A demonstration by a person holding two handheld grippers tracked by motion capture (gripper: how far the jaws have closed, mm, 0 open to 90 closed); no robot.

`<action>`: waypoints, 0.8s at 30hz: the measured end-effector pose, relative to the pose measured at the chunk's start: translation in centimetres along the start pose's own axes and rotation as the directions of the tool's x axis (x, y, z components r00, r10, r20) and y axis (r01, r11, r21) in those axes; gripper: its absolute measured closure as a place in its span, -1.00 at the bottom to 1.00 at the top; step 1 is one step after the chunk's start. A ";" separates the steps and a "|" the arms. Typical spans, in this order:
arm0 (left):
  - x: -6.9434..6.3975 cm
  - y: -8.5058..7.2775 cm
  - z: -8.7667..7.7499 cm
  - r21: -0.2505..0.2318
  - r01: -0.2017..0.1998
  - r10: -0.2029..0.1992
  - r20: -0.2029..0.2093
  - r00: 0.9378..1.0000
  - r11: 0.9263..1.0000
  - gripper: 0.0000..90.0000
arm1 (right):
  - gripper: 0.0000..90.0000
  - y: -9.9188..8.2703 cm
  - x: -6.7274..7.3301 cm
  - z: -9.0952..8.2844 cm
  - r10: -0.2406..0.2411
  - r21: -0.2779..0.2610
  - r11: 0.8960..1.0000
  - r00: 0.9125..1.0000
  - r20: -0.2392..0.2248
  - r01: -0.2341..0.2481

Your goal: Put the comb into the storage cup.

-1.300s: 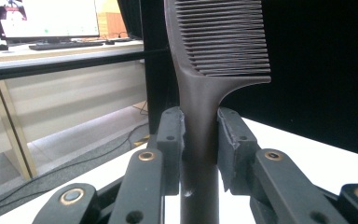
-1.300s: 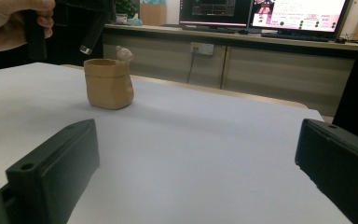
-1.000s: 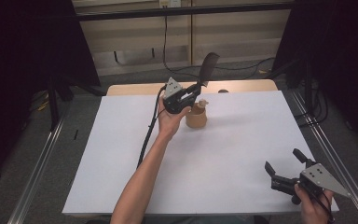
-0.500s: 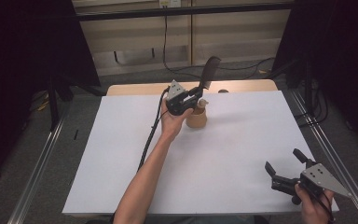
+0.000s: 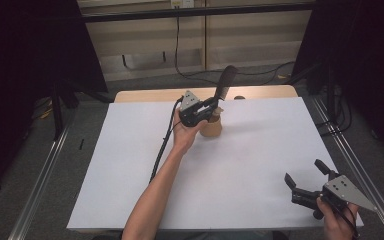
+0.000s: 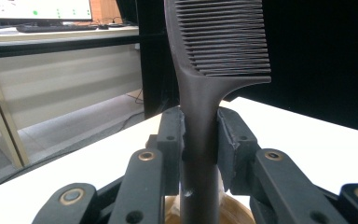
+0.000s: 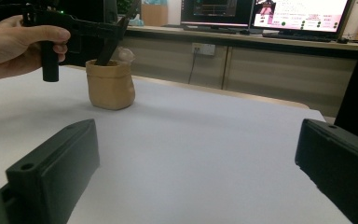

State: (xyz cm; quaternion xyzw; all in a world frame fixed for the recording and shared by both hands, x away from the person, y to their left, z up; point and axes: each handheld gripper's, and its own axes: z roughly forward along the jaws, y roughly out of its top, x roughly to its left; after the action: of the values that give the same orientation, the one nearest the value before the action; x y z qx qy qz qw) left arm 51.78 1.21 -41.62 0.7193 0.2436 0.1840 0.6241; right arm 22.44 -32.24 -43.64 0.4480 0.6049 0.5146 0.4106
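Note:
A black comb (image 5: 225,84) (image 6: 219,56) stands tilted, with its handle down in a small tan pouch (image 5: 212,126) (image 7: 110,84) at the far middle of the white table (image 5: 260,160). My left gripper (image 5: 211,106) (image 6: 201,140) is shut on the comb's handle just above the pouch's mouth. The comb's lower end is hidden inside the pouch. My right gripper (image 5: 306,174) (image 7: 196,163) stands open near the table's front right corner, with nothing between its jaws.
A small round object (image 5: 239,97) lies at the table's far edge behind the pouch. Metal rails (image 5: 45,170) run along both sides of the table. Monitors (image 7: 303,11) stand on a counter beyond it.
My left gripper has tilted slightly with the comb above the pouch. The right gripper has not moved.

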 end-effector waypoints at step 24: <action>0.6 -1.1 -1.2 0.034 0.020 -0.020 0.003 1.000 0.999 0.62 | -1.00 0.0 0.1 0.1 -0.005 0.001 1.000 1.000 -0.006 0.005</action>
State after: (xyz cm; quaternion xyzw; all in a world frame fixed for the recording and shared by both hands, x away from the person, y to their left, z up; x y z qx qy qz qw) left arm 51.40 2.63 -42.56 0.7277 0.2530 0.1725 0.6137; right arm 22.49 -32.17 -43.66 0.4453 0.6075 0.5147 0.4096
